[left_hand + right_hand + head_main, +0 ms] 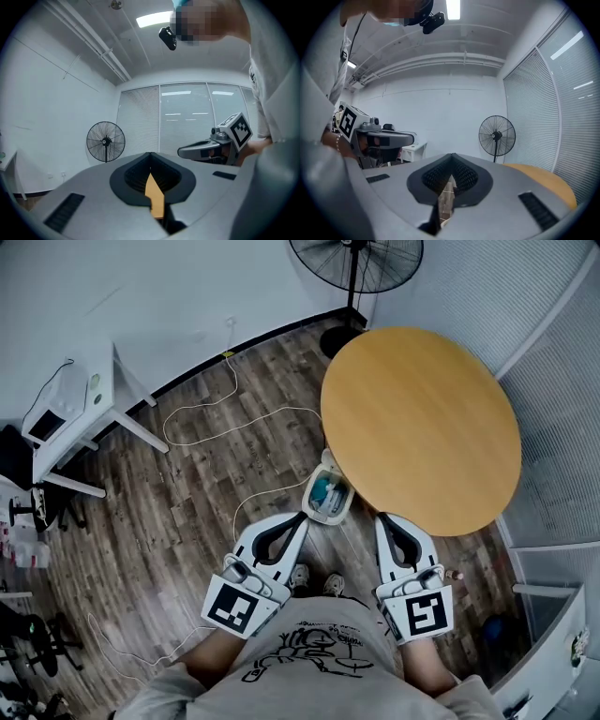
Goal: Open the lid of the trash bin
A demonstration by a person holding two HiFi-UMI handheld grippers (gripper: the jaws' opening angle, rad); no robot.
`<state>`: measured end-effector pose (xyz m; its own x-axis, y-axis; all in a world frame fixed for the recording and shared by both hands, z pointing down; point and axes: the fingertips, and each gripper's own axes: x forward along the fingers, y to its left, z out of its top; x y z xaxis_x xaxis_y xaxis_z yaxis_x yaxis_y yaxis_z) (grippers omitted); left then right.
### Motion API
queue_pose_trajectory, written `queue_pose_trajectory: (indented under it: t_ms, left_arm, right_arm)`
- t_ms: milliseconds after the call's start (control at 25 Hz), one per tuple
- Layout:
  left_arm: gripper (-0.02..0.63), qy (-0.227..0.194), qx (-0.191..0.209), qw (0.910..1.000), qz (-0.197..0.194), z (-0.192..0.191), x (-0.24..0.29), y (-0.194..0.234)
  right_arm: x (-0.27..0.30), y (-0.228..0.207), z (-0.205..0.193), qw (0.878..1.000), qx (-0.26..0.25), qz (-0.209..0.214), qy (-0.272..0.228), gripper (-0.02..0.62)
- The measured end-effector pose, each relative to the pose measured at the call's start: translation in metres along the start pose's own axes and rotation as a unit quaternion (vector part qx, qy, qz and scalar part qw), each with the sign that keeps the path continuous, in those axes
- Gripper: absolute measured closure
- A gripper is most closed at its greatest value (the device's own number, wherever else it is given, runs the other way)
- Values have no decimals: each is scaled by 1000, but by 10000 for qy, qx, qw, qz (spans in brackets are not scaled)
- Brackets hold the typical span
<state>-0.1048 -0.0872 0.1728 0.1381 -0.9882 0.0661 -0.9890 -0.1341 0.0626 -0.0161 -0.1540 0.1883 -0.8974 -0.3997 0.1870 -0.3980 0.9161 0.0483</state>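
Small white plastic trash bin point(328, 495) sits on the wood-plank floor point(187, 521), half tucked under the round wooden table point(422, 427). Left gripper point(302, 517) and right gripper point(380, 519) hover just near of it, both pressed together and empty. Risk imo: the lid could bang into the table edge, or the light bin could just skid.

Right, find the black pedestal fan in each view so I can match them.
Head view: the black pedestal fan is at the top edge, right of centre.
Left gripper view: the fan stands left of centre.
Right gripper view: the fan stands right of centre.
Shared landmark: the white slatted blinds beside the fan.
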Motion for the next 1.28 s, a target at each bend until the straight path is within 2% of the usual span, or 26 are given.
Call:
queue_pose_trajectory:
  t_ms: [120,800,1280]
  left_arm:
    - [591,-44,1,10000,-41,9,-7,-5]
    - [591,-106,53,9998,-144,32,-24,-11]
    - [591,-169,87,9997,-151,37,-23,-7]
  right_arm:
    - [-6,5,13,9998,135,74,-102,588]
    - [-26,18,48,9993,-11,81,-354,589]
    - [-23,17,49,9996,-69,38,-286,589]
